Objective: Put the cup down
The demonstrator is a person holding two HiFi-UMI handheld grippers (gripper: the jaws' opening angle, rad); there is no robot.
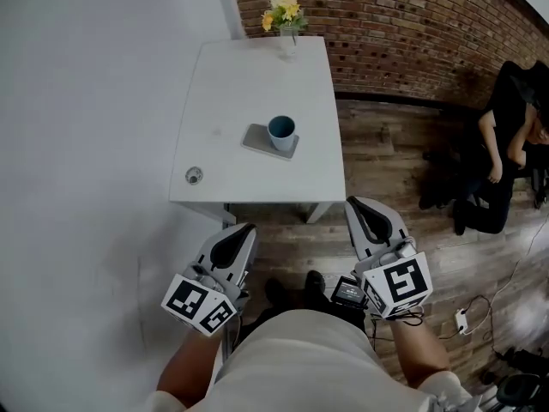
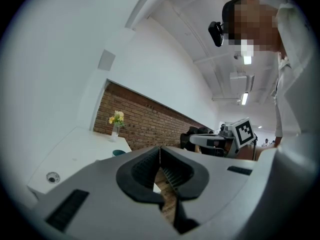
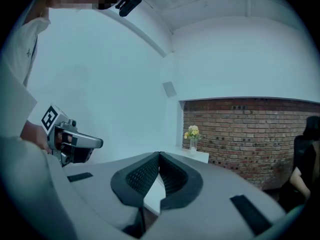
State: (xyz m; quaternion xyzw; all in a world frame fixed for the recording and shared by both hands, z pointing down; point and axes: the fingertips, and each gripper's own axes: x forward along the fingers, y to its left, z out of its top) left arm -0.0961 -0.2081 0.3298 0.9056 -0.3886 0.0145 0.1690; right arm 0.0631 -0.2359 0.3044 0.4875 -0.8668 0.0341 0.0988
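Note:
A blue cup (image 1: 281, 132) stands upright on a grey coaster (image 1: 269, 142) near the middle of the white table (image 1: 223, 183). Its rim (image 2: 119, 152) just shows over the left gripper's body in the left gripper view. Both grippers hang off the table's near edge, well short of the cup. My left gripper (image 1: 243, 231) is shut with nothing between its jaws (image 2: 160, 149). My right gripper (image 1: 353, 204) is likewise shut and empty (image 3: 159, 155). Each gripper shows in the other's view: the right one (image 2: 220, 140) and the left one (image 3: 75, 143).
A small glass vase of yellow flowers (image 1: 284, 17) stands at the table's far edge by the brick wall (image 1: 403, 33). A small round metal object (image 1: 194, 176) lies near the table's front left corner. A person in black (image 1: 506, 144) sits at right; cables and a power strip (image 1: 463, 320) lie on the wooden floor.

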